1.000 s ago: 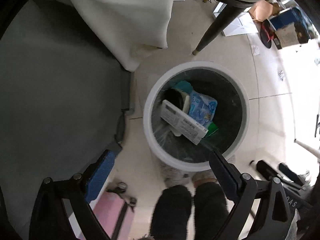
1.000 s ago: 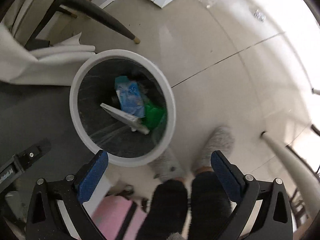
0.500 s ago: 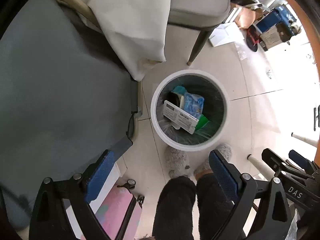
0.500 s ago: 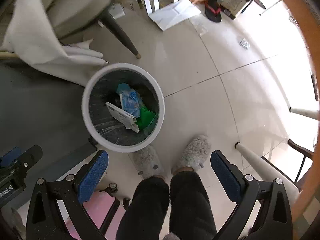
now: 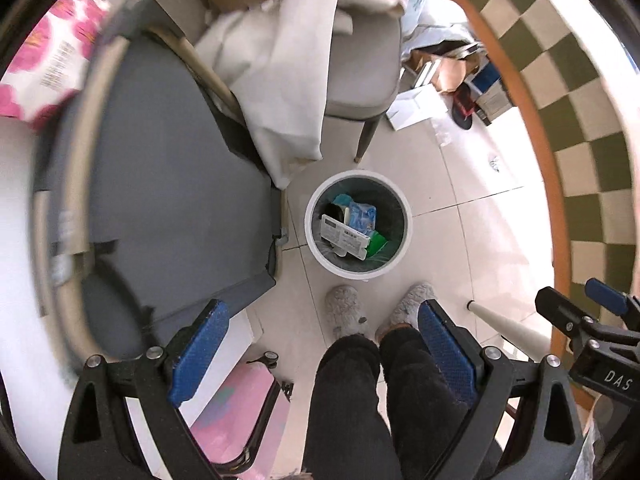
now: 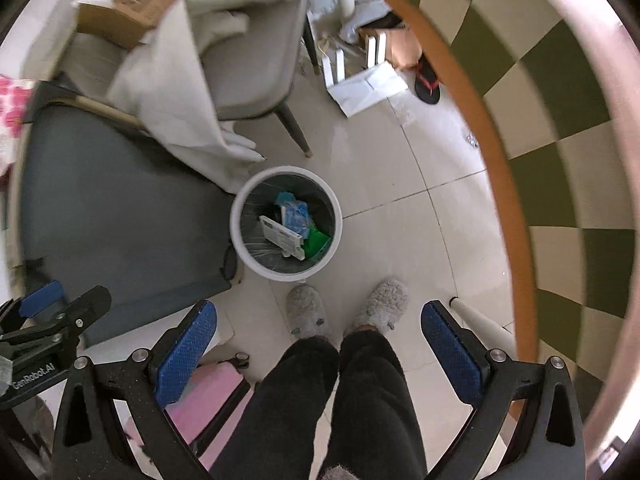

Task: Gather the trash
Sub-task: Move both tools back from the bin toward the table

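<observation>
- The pale tiled floor [image 6: 400, 240] carries everything.
- A white bin [image 6: 245, 248] stands at centre.
- Grey slippers [image 6: 306, 312] stand at its 6 o'clock.
- A chair leg [image 6: 294, 130] lands at 12 o'clock.
- White papers [image 6: 366, 88] and a sandal [image 6: 427, 82] lie toward 1 o'clock.

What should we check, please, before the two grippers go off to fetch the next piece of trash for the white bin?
1. Left gripper empty: ok, jaws wide apart with nothing between the pads.
2. Right gripper empty: ok, jaws wide apart and nothing held.
3. White bin upright: ok, it stands on the floor with its mouth open.
4. Trash inside the bin: ok, the white box, the blue packet and the green wrapper lie below the rim.
5. Room left in the bin: ok, dark liner shows around the pile.
6. Next piece to collect: cannot tell, clutter lies near the chair.
</observation>
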{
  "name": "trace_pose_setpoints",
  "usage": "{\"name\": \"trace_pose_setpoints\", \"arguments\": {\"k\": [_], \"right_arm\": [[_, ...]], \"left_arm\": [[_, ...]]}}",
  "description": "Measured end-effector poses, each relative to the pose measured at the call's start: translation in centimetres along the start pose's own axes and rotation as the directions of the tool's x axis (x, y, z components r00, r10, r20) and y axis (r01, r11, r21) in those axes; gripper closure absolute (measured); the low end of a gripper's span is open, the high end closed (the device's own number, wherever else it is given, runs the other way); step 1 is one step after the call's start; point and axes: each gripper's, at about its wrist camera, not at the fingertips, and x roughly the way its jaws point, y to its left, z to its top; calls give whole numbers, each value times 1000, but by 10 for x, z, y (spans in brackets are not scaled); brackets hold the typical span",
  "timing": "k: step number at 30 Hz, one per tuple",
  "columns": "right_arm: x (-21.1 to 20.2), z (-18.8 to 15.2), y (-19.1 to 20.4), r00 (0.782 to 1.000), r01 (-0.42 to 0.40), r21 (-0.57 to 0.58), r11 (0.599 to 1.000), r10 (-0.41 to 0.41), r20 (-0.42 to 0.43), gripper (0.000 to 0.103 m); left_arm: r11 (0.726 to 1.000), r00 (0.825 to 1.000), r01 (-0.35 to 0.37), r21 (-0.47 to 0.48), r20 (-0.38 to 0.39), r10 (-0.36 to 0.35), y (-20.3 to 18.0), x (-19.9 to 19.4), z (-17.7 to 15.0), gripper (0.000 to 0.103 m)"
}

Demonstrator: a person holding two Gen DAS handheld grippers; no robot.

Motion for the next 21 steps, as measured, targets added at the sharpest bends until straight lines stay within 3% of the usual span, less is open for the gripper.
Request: {"name": "trace_pose_setpoints", "arguments": {"k": [6, 13, 19, 21], "right_arm": [[-78, -22, 8, 999, -40, -27, 999, 40, 15, 0], [-140, -38, 4, 989, -120, 12, 993, 119, 84, 0], [-190, -23, -44, 967, -207, 162, 965, 177, 183, 0], [-208, -15, -78, 959, -222, 225, 949, 171, 226, 0]], "left_arm": [[1000, 999, 7, 20, 51, -8, -2, -71, -18, 7], [999, 989, -17, 51, 146, 9, -13, -134, -26, 7], [988, 955, -91, 121, 292, 52, -65, -183, 6, 6], [982, 946, -99, 163, 320, 42, -93, -194, 23, 0]]}}
